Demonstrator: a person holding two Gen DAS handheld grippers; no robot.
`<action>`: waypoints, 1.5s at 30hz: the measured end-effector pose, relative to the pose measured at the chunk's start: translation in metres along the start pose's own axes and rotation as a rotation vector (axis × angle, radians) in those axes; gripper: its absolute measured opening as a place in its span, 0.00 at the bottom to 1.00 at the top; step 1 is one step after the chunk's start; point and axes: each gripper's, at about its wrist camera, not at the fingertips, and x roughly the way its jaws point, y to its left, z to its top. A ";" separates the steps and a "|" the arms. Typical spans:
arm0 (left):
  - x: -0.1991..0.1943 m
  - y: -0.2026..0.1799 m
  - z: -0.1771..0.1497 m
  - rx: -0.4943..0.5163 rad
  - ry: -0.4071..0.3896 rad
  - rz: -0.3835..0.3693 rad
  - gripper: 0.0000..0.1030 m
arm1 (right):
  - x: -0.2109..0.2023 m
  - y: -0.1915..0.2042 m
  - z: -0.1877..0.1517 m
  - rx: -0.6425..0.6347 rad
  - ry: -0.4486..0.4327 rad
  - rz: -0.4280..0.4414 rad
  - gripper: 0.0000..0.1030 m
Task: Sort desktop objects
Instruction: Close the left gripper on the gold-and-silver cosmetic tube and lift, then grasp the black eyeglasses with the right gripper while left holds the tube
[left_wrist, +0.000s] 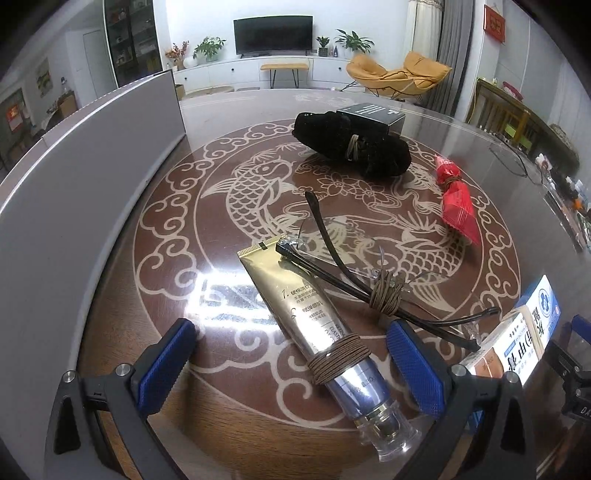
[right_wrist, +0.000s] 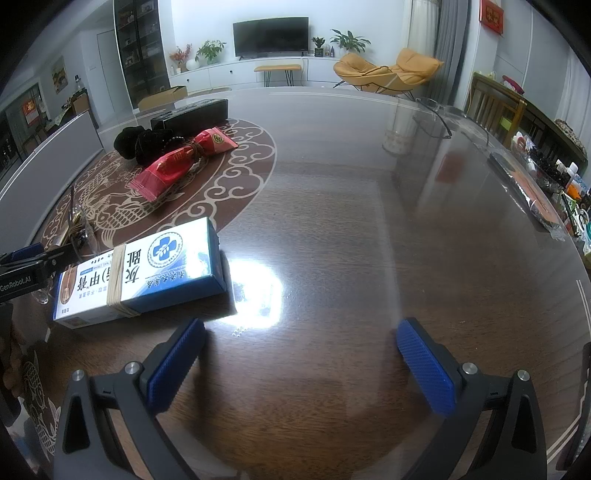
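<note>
A gold and silver tube (left_wrist: 314, 325) wound with a brown hair band lies between the open fingers of my left gripper (left_wrist: 291, 363). Beside it lie glasses (left_wrist: 373, 273) tied with a band. Farther off are a black cloth bundle (left_wrist: 354, 146), a black box (left_wrist: 373, 114) and a red packet (left_wrist: 456, 201). A blue and white medicine box (right_wrist: 144, 269) with a rubber band lies to the left ahead of my open, empty right gripper (right_wrist: 301, 363); it also shows in the left wrist view (left_wrist: 524, 336).
A grey panel (left_wrist: 85, 177) stands along the table's left side. The glass-topped wooden table (right_wrist: 351, 229) has a carp inlay. Another pair of glasses (right_wrist: 432, 110) and clutter (right_wrist: 546, 184) sit at the far right edge.
</note>
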 end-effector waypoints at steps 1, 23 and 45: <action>0.000 0.000 0.000 0.000 0.000 0.000 1.00 | 0.000 0.000 0.000 0.000 0.000 0.000 1.00; -0.005 0.001 -0.003 0.046 0.006 -0.025 1.00 | 0.000 0.000 0.000 0.000 0.000 0.000 1.00; -0.048 0.036 -0.051 0.080 -0.085 -0.064 0.28 | 0.000 0.000 0.000 0.001 -0.001 0.001 1.00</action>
